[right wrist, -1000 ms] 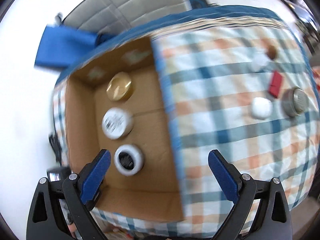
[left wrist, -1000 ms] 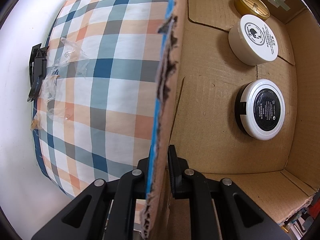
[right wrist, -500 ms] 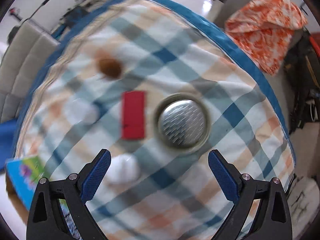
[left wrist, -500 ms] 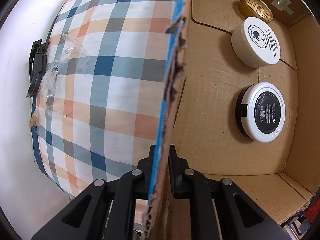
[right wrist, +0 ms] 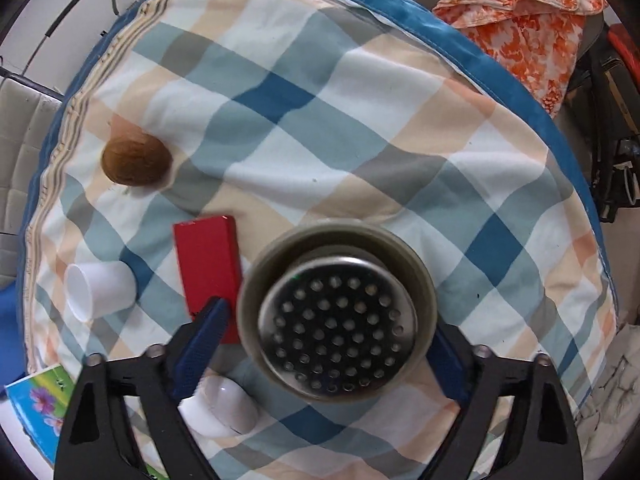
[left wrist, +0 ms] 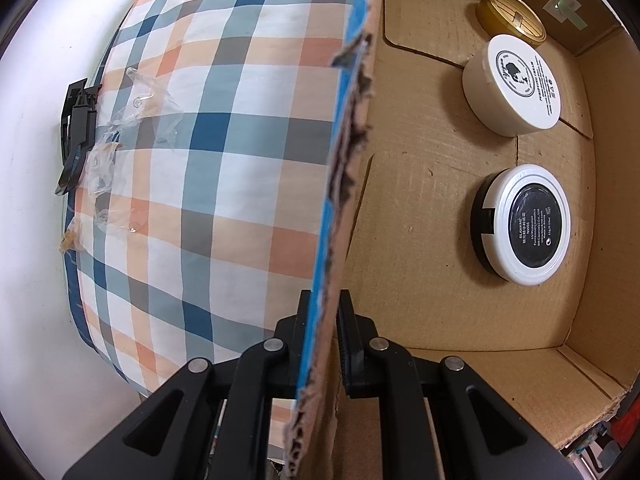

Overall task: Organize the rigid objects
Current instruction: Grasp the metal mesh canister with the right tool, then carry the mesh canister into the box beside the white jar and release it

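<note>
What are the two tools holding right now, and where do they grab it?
The left tool pinches the cardboard box by its side wall's top edge. The right tool is closing around the round metal strainer, at its rim; contact isn't clear.

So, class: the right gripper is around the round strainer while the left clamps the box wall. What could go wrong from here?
1. The right gripper is closing on the strainer; its left finger overlaps the red box and may nudge it.
2. The strainer's round rim might slip.
3. The left gripper pinches a torn box wall, which could rip further.
</note>
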Action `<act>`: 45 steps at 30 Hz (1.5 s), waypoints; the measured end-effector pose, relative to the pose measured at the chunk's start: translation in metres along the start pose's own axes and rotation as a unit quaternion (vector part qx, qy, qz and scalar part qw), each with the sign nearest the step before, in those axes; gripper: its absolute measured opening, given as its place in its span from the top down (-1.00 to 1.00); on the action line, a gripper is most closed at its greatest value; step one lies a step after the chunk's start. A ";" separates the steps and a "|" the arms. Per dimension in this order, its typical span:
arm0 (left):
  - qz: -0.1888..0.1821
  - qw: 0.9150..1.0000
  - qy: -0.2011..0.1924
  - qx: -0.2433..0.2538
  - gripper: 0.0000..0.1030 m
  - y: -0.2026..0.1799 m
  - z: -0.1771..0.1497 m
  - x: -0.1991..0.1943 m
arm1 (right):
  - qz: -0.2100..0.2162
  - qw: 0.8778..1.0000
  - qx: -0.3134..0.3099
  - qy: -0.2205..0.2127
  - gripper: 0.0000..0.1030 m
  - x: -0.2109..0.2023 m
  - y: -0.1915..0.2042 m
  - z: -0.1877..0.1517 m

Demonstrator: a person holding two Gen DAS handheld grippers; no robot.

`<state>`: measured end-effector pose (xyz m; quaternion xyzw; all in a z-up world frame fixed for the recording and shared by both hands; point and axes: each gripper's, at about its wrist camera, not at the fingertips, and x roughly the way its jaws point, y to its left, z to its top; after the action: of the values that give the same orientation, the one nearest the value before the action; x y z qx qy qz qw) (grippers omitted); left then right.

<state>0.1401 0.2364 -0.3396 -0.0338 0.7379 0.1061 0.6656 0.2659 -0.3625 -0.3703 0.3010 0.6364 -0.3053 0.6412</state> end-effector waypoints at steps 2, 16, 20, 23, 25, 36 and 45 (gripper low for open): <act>0.000 1.000 0.000 0.000 0.82 0.000 0.000 0.000 | 0.001 1.000 0.004 -0.002 -0.57 -0.002 -0.003 0.004; 0.001 1.000 0.000 -0.004 0.82 -0.001 0.000 -0.002 | 0.008 0.998 -0.060 0.010 -0.42 -0.020 0.005 -0.013; 0.002 1.000 0.000 -0.004 0.82 0.000 0.000 -0.002 | 0.045 0.992 -0.115 0.003 -0.42 -0.050 0.027 -0.042; 0.002 1.000 0.000 -0.004 0.82 -0.001 0.000 -0.002 | 0.078 0.985 -0.157 -0.004 -0.42 -0.079 0.053 -0.068; 0.002 1.000 0.000 -0.004 0.82 -0.001 0.000 -0.002 | 0.102 0.976 -0.191 -0.006 -0.42 -0.101 0.077 -0.089; 0.003 1.000 0.000 -0.003 0.82 -0.001 0.000 -0.002 | 0.173 0.918 -0.358 -0.008 -0.42 -0.172 0.211 -0.215; -0.003 1.000 0.001 -0.005 0.82 0.002 0.000 0.001 | 0.124 0.910 -0.395 0.005 -0.42 -0.121 0.278 -0.261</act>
<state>0.1397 0.2384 -0.3400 -0.0390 0.7381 0.1075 0.6650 0.3160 0.0161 -0.2527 0.1008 0.6660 0.0545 0.7371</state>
